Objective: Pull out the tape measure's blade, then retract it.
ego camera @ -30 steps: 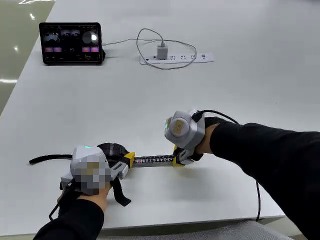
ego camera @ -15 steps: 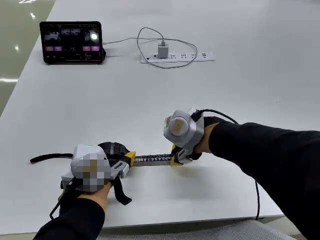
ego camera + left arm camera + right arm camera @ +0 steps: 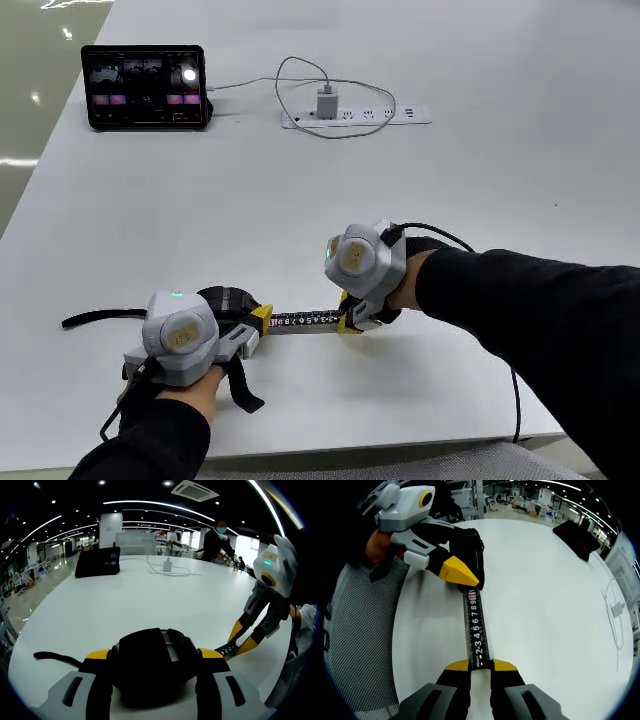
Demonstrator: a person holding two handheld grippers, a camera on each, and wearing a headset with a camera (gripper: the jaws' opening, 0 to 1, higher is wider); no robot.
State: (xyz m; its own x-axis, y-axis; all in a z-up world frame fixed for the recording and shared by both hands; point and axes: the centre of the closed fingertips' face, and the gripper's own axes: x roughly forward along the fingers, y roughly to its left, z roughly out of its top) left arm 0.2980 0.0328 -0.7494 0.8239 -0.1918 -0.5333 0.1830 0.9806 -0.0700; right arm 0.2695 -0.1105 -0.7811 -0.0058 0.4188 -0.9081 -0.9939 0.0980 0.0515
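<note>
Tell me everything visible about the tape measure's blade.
The blade is a narrow dark strip printed with white numerals and tick marks. It is partly pulled out and runs straight along the white table. It starts at the black case, which the left gripper clamps, and ends at the right gripper, whose yellow-tipped jaws are shut on its free end.

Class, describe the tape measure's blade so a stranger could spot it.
Near the front edge of the white workbench, two grippers face each other. A narrow strip, the blade, runs from the black case in the left gripper to the right gripper. It alone carries printed numbers.
</note>
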